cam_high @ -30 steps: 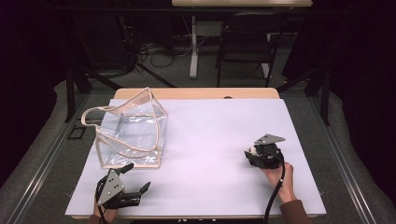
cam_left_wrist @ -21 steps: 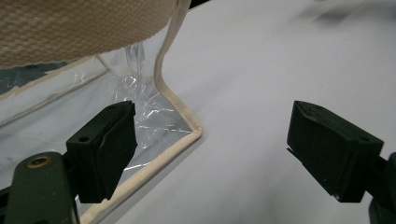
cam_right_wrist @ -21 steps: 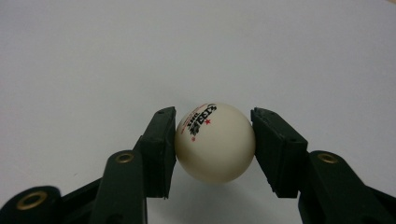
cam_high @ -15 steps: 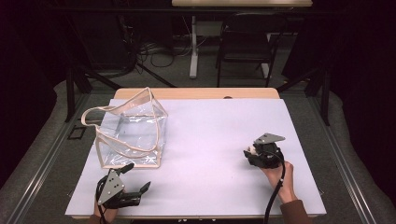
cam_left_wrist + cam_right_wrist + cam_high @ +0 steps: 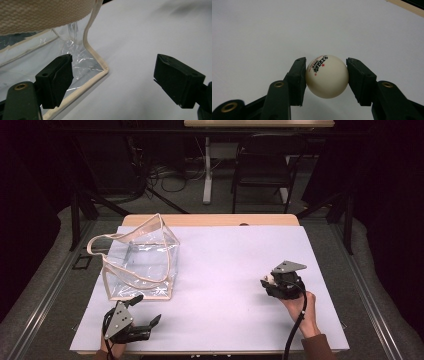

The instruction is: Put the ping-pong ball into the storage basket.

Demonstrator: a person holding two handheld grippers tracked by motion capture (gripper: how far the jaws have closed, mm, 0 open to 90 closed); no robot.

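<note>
In the right gripper view a cream table-tennis ball (image 5: pixel 327 76) with red and black print sits squeezed between both black pads, so my right gripper (image 5: pixel 327 80) is shut on it. From above, that gripper (image 5: pixel 270 282) is at the right of the white table sheet (image 5: pixel 225 270), with a sliver of the ball (image 5: pixel 269 278) showing at its tip. A clear plastic tote bag (image 5: pixel 140 262) with beige trim and handles stands at the left. My left gripper (image 5: pixel 147 312) rests near the front edge below the bag, jaws wide open and empty (image 5: pixel 112 82), the bag's corner (image 5: pixel 100 67) just ahead.
The white sheet covers a wooden table whose far edge (image 5: pixel 210 220) shows. Beyond it stand a chair (image 5: pixel 260 170), a table leg and floor cables. Bare sheet lies between the bag and my right gripper.
</note>
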